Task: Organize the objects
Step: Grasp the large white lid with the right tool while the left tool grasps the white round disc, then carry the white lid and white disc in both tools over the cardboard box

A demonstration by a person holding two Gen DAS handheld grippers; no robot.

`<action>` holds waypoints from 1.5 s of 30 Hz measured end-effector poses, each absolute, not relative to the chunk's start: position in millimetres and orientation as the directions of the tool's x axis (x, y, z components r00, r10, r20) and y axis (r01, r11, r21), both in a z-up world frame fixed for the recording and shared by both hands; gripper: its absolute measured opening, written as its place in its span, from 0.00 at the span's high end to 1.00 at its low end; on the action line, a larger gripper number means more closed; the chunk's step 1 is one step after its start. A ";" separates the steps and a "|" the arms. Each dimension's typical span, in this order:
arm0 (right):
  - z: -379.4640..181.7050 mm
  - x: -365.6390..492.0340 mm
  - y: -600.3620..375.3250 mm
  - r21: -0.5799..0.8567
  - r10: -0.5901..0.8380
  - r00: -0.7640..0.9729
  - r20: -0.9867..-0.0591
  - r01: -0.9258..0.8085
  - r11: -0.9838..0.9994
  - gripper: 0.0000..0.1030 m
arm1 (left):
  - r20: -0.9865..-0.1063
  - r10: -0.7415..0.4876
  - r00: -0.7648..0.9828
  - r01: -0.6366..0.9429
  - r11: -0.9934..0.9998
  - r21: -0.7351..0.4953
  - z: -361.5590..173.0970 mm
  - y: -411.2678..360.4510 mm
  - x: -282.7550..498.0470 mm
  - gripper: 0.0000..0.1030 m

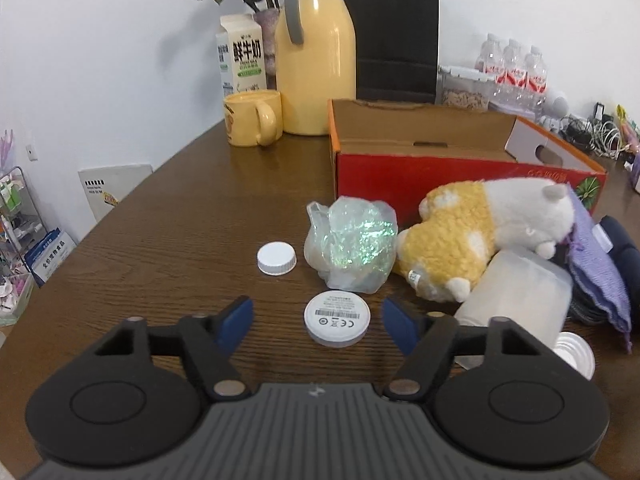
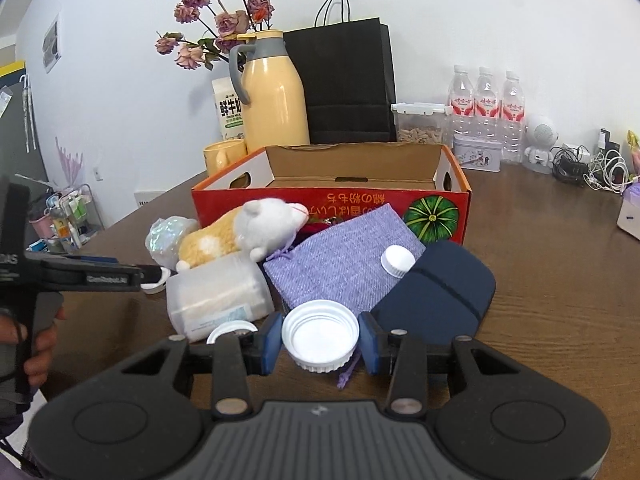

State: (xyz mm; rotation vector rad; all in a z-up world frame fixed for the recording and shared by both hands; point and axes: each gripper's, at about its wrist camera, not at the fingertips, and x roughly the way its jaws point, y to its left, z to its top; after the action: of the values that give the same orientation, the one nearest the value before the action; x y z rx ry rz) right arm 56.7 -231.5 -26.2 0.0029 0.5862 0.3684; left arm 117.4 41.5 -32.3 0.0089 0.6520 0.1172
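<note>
Progress appears slight: the red cardboard box (image 2: 332, 204) at the back of the wooden table (image 2: 540, 280) stands open, and no sorted item is visible in the part of its interior that shows, so I judge nearly all of the work outstanding. Loose items remain heaped in front of it: a plush toy (image 2: 240, 232) lying on its side, a purple cloth pouch (image 2: 340, 264), a dark blue case (image 2: 436, 300), a frosted plastic container (image 2: 216, 296) on its side, and a crumpled clear bag (image 1: 348, 244). Smaller pieces follow: a white disc (image 1: 337, 320) with printed markings, a white cap (image 1: 277, 258) on the table to its left, and another small cap (image 2: 397, 261) resting on the pouch. The right gripper (image 2: 320, 338) is clenched on a large white lid (image 2: 320, 334), open side up, with a blue pad pressing each side of its rim. The left gripper (image 1: 318, 320) is released; the disc lies flat on the table between its fingers (image 1: 236, 318), apart from both pads.
</note>
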 end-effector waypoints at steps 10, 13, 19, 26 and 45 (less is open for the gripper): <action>-27.9 65.7 -229.2 0.111 0.344 0.769 -0.539 -0.339 0.934 0.62 | -0.627 0.025 0.779 -0.022 1.000 0.012 -44.4 39.9 122.9 0.61; -28.7 66.6 -229.0 0.113 0.345 0.768 -0.540 -0.340 0.933 0.62 | -0.623 0.019 0.782 -0.024 1.000 0.000 -43.6 40.6 116.4 0.61; -27.7 68.1 -229.6 0.113 0.348 0.770 -0.535 -0.343 0.932 0.62 | -0.603 0.032 0.797 -0.038 0.999 0.002 -30.7 43.0 101.6 0.61; -10.4 75.9 -230.1 0.083 0.339 0.806 -0.485 -0.344 0.935 0.62 | -0.485 0.004 0.875 0.003 1.000 0.014 14.3 36.6 98.5 0.61; 36.9 208.1 -214.8 0.029 0.289 0.859 -0.422 -0.306 0.952 0.62 | -0.402 -0.011 0.915 0.003 1.000 -0.021 51.7 -23.9 218.7 0.61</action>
State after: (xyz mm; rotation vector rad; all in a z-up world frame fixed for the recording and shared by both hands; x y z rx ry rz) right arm 208.1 -214.8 36.9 -0.0392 0.4368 0.3123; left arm 218.7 -23.9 51.7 -0.0204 0.4143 -0.0070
